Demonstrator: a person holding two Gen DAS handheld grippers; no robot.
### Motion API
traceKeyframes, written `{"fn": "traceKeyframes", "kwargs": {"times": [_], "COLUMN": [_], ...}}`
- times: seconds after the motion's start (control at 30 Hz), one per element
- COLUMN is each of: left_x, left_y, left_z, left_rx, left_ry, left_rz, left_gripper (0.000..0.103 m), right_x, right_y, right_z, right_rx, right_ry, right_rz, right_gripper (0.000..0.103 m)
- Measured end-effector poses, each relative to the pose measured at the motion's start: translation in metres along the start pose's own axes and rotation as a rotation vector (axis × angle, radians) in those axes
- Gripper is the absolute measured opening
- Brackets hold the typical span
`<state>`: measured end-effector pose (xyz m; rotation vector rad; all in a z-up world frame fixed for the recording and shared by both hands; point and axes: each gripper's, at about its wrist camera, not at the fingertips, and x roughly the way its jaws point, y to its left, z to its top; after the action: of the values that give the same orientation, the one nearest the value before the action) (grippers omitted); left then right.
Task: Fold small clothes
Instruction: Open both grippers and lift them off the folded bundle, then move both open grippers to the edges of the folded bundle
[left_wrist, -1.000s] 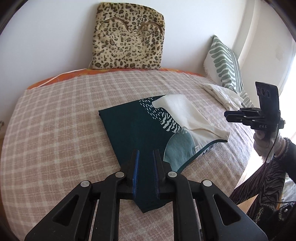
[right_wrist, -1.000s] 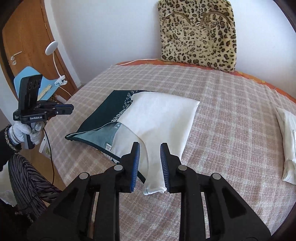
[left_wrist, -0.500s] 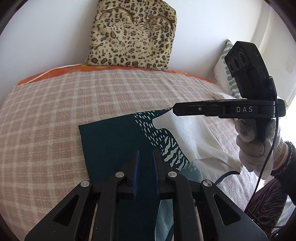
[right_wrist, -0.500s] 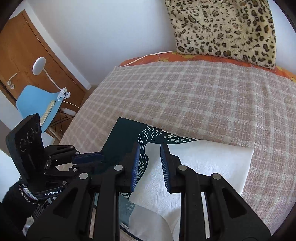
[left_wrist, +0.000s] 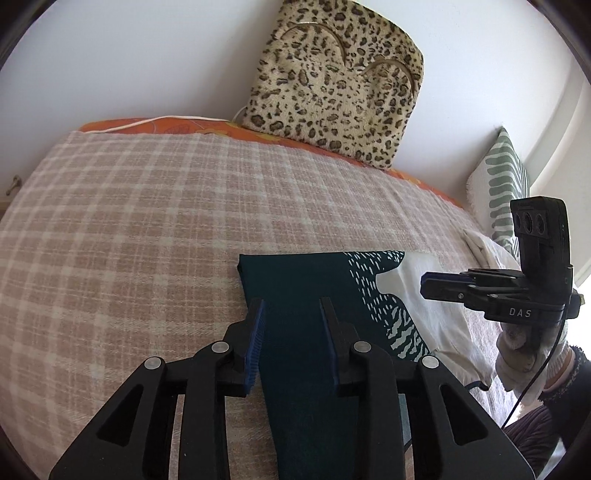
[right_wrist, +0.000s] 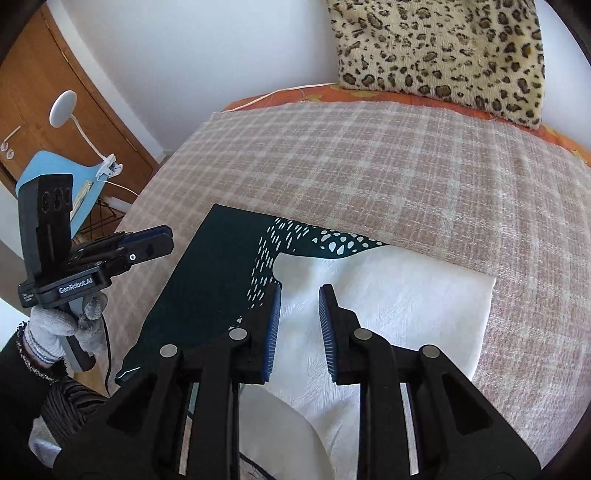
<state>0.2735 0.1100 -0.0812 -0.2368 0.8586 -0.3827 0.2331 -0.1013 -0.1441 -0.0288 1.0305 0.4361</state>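
The dark teal and white printed cotton garment (left_wrist: 306, 295) lies flat on the pink-and-cream checked woven bedspread (left_wrist: 129, 240), already brought into a neat rectangle with straight edges and square far corners. I'd judge the fold largely made, with perhaps one more halving or a smoothing pass left.

The left gripper (left_wrist: 291, 314) hangs over the plain teal half, its blue ribbed pads parting with only flat cloth below them, nothing pinched. The right gripper (right_wrist: 299, 299) hovers over the white half, jaws slightly apart and gripping nothing.

The white part shows a fine crinkled weave, while the teal carries dashes and zebra-like stripes. At twelve o'clock from the garment a plush leopard-print cushion (left_wrist: 336, 85) leans on the wall. At two o'clock lie a folded white cloth (left_wrist: 487, 251) and a green-striped pillow (left_wrist: 502, 184).
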Motion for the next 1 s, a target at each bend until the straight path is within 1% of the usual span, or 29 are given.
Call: {"fn": "traceKeyframes", "kwargs": {"times": [0.1, 0.17, 0.27, 0.3, 0.43, 0.47, 0.53, 0.63, 0.73, 0.8, 0.83, 0.87, 0.9, 1.0], "left_x": [0.007, 0.016, 0.032, 0.038, 0.061, 0.062, 0.064, 0.064, 0.056, 0.049, 0.045, 0.041, 0.037, 0.026], "left_y": [0.001, -0.002, -0.005, -0.005, -0.004, -0.003, -0.002, 0.005, 0.009, 0.013, 0.015, 0.017, 0.02, 0.03], "left_z": [0.007, 0.01, 0.011, 0.011, 0.009, 0.009, 0.012, 0.016, 0.019, 0.02, 0.021, 0.022, 0.023, 0.024], "left_rx": [-0.009, 0.01, 0.03, 0.043, 0.096, 0.106, 0.115, 0.072, 0.058, 0.033, 0.022, 0.01, -0.008, -0.082], "left_ry": [-0.006, 0.003, 0.033, 0.044, 0.096, 0.081, 0.079, 0.077, 0.062, 0.049, 0.045, 0.038, 0.027, 0.004], "left_rz": [-0.016, -0.007, 0.001, 0.015, 0.119, 0.127, 0.154, 0.135, 0.141, 0.12, 0.11, 0.101, 0.085, 0.004], "left_gripper": [0.027, 0.027, 0.027, 0.027, 0.027, 0.027, 0.027, 0.027, 0.027, 0.027, 0.03, 0.039, 0.048, 0.049], "right_x": [-0.026, -0.029, -0.028, -0.025, -0.02, -0.018, -0.022, -0.034, -0.057, -0.076, -0.085, -0.093, -0.098, -0.104], "right_y": [0.009, 0.011, 0.014, 0.013, 0.002, 0.001, -0.001, -0.005, -0.012, -0.022, -0.029, -0.036, -0.046, -0.069], "right_z": [-0.018, -0.032, -0.051, -0.056, -0.078, -0.084, -0.09, -0.093, -0.098, -0.102, -0.106, -0.11, -0.113, -0.122], "right_rx": [-0.008, -0.006, -0.034, -0.036, -0.019, -0.028, -0.035, -0.006, 0.047, 0.082, 0.106, 0.135, 0.164, 0.237], "right_ry": [0.001, 0.024, 0.053, 0.071, 0.13, 0.141, 0.126, 0.12, 0.082, 0.035, 0.009, -0.014, -0.029, -0.033], "right_rz": [0.007, 0.005, -0.032, -0.045, -0.065, -0.086, -0.089, -0.061, -0.011, -0.002, 0.001, 0.003, 0.005, 0.005], "right_gripper": [0.023, 0.023, 0.023, 0.023, 0.023, 0.023, 0.023, 0.023, 0.024, 0.03, 0.04, 0.047, 0.048, 0.049]}}
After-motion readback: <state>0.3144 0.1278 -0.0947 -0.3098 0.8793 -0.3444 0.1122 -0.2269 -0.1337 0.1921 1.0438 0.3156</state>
